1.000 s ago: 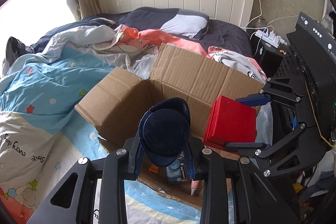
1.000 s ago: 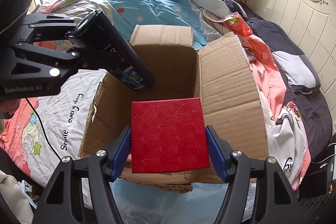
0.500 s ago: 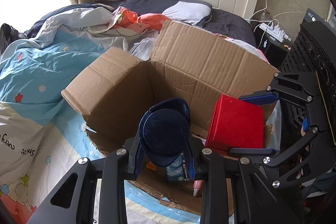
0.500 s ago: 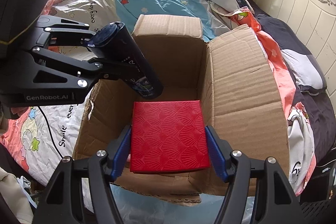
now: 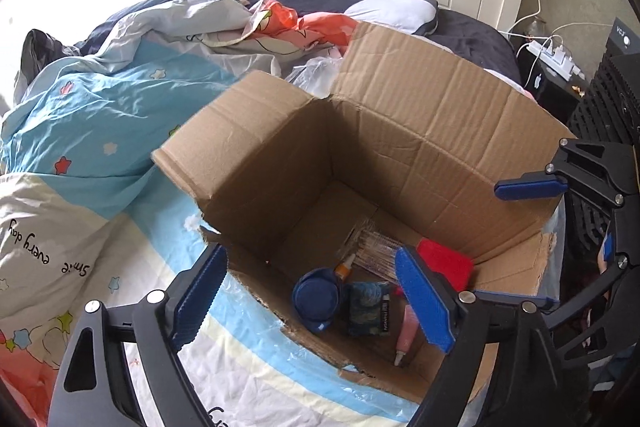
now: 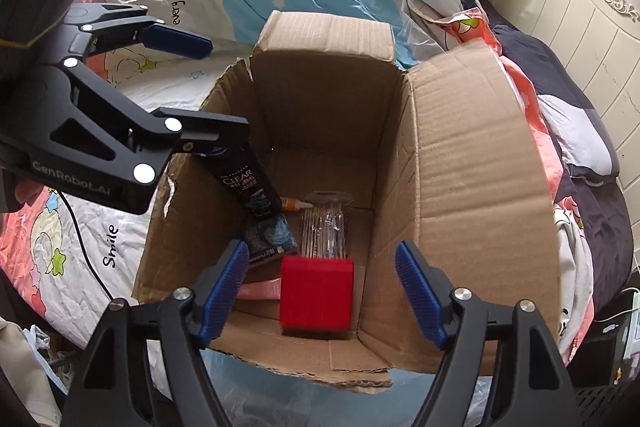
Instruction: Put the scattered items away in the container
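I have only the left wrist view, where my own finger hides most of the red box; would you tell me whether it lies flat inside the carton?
Observer: Yes. The right wrist view shows the whole red box flat on the floor of the cardboard box, below the open right gripper and clear of its fingers.
Operator: Thank you. I see the dark bottle only from its cap end; what is it?
Observer: The bottle is black, its label reads CLEAR, and it leans tilted along the side wall.
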`<action>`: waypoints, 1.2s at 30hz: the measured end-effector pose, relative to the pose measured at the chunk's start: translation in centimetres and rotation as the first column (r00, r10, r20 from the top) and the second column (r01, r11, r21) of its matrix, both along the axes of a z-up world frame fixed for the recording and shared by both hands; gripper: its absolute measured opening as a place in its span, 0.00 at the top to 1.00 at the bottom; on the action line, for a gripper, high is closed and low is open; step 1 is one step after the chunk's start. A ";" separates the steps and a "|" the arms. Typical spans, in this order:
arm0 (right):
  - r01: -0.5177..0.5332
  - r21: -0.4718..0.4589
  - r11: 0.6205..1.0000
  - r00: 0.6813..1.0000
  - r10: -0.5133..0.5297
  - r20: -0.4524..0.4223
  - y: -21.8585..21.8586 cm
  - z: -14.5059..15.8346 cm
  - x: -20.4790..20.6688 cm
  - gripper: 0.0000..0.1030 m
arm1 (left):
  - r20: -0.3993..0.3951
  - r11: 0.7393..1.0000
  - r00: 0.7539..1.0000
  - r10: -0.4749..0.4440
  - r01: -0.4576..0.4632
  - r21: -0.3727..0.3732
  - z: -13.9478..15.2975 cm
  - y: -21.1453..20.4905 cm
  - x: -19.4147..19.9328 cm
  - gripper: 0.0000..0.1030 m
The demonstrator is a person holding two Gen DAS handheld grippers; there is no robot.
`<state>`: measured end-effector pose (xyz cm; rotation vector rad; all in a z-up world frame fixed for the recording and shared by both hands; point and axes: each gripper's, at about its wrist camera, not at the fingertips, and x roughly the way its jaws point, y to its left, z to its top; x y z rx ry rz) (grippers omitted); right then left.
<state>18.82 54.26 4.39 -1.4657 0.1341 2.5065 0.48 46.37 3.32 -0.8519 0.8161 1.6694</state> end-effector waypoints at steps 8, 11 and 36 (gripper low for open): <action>0.002 0.010 1.000 1.000 -0.002 0.019 -0.3 -0.1 -0.1 0.29 | -0.010 1.000 1.000 0.011 -0.012 -0.013 -0.1 -0.4 -0.1 0.13; 0.005 0.012 1.000 1.000 -0.005 0.020 -0.5 0.0 -0.2 0.29 | -0.020 1.000 1.000 0.013 -0.013 -0.019 0.0 -0.7 0.1 0.13; -0.038 0.037 0.999 0.999 0.037 0.013 -3.7 1.7 -0.8 0.29 | -0.032 0.991 0.991 0.129 -0.130 -0.033 0.9 -6.9 -1.4 0.00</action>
